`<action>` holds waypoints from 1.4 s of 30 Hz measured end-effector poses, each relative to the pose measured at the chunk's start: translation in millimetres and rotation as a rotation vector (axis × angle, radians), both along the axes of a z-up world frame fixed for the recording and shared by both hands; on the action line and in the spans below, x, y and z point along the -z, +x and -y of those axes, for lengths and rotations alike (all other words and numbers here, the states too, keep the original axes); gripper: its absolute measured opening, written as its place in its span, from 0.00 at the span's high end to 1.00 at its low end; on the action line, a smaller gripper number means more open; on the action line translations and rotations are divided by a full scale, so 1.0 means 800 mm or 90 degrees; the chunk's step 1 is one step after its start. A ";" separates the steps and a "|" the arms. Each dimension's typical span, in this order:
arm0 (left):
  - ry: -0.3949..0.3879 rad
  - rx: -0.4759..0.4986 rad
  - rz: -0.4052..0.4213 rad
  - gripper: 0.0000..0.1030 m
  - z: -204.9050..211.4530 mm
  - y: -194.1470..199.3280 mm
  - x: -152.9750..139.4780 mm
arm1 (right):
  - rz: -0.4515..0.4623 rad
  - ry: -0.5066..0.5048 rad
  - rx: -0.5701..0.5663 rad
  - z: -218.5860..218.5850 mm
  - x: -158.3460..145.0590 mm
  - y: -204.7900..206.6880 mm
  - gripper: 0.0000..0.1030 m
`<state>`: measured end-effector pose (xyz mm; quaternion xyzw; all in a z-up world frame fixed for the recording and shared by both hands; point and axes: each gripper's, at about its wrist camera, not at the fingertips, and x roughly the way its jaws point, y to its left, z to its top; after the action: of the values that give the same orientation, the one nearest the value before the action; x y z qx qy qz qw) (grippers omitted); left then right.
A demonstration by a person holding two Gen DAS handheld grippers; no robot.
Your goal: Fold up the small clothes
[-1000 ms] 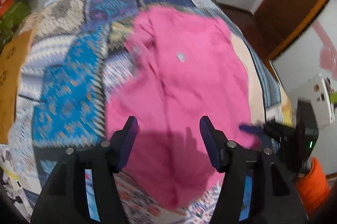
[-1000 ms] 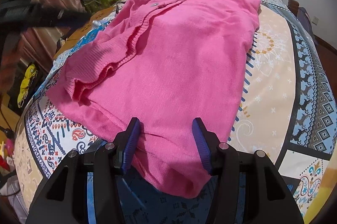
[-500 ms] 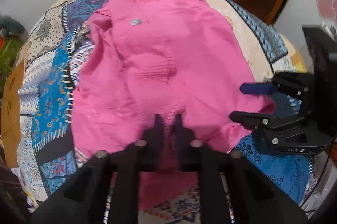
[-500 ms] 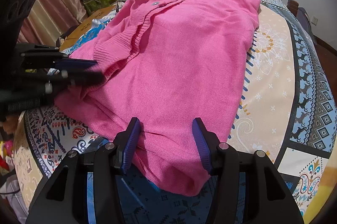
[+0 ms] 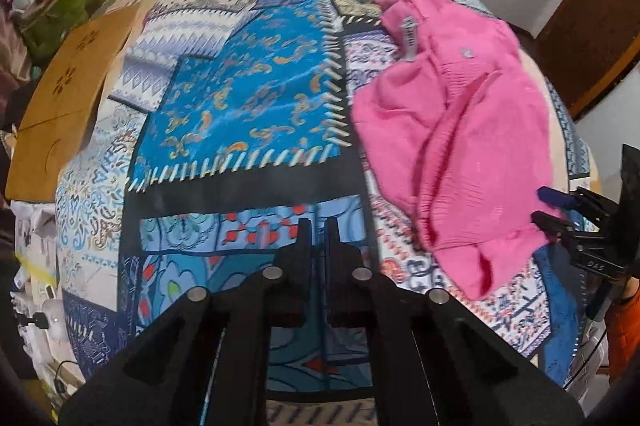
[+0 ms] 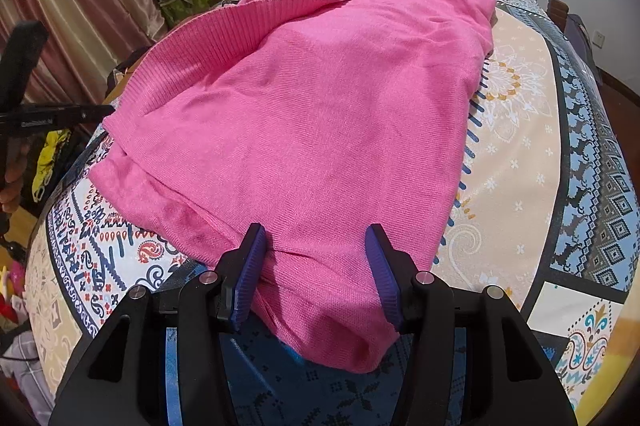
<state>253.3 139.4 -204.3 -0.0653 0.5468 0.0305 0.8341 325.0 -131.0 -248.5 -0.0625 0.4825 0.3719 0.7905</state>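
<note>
**Tongs apart, pink knit on the quilt**

Left tongs (image 5: 316,226) are pinched nearly together with nothing between the black fingers, held over the glossy blue patchwork bedspread (image 5: 248,110), well to the left of the garment. Right tongs (image 6: 316,262) stand wide, their ribbed purple pads (image 6: 250,278) straddling the near hem of the bright pink knitted sweater (image 6: 320,114) without clamping it. That sweater lies on the bed, its fine-knit body spread fairly smooth, a ribbed band folded across the far-left side. From the left wrist it looks bunched and rumpled, with a white label (image 5: 409,40) and a small button (image 5: 464,52) showing. Cream paisley patches (image 6: 512,162) border it on the right.
</note>
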 end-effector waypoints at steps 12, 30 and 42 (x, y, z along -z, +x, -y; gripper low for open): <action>0.072 0.181 0.122 0.36 0.132 0.103 -0.058 | 0.039 0.005 -0.003 -0.012 -0.032 0.023 0.53; 0.111 0.029 0.104 0.96 0.029 0.162 -0.021 | 0.026 0.017 -0.026 -0.014 0.002 0.026 0.52; 0.018 0.045 0.116 0.53 0.018 0.173 -0.053 | 0.028 0.009 -0.031 -0.013 -0.023 0.032 0.52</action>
<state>391.4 124.7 -161.8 -0.0366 0.4704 0.0025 0.8817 350.8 -120.3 -230.4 -0.0769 0.4609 0.3927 0.7921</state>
